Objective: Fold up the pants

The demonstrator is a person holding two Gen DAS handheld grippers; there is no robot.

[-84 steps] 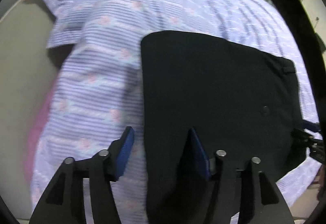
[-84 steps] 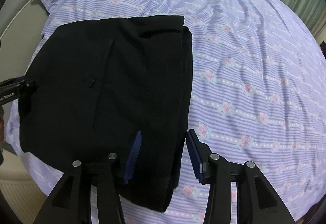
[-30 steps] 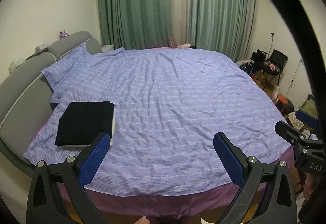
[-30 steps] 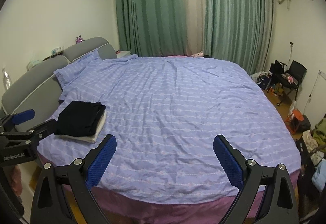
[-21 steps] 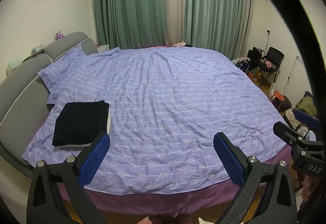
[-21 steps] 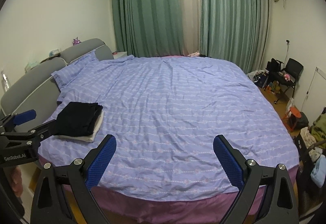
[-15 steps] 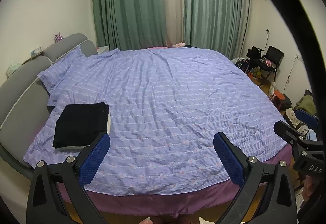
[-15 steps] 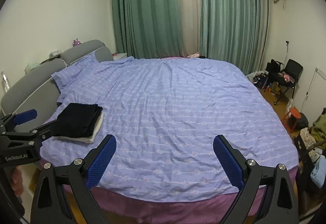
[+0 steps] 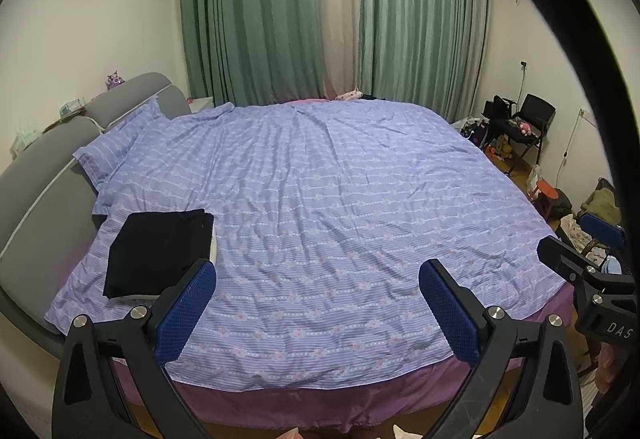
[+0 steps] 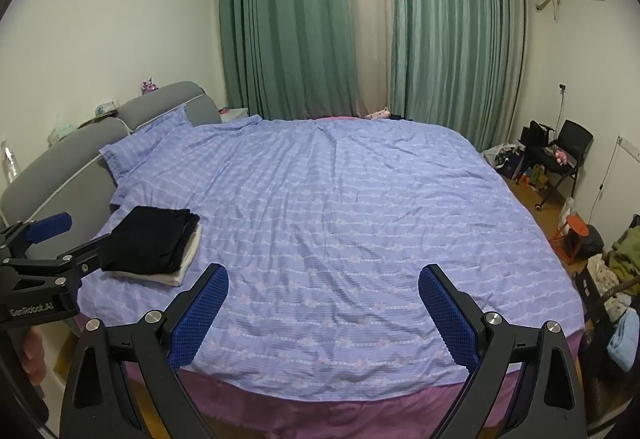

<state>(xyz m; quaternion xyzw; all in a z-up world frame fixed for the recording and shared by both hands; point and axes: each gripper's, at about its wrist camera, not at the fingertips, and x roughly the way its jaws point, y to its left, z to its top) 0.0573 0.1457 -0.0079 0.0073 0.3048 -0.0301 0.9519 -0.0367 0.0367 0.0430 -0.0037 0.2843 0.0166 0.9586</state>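
At lower left of both views, the black pants (image 9: 160,251) lie folded atop a pale garment (image 10: 188,263), apparently finished, with left gripper (image 9: 316,311) and right gripper (image 10: 322,315) spread wide, empty.

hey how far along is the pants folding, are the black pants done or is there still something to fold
Done: the black pants lie folded into a compact rectangle on top of a folded cream garment, near the headboard side of the bed. In hand: nothing; the left gripper and right gripper are both open, held back from the bed's edge. Left: no unfolded pants show on the bed; a clothes pile sits at the far right, contents unclear.
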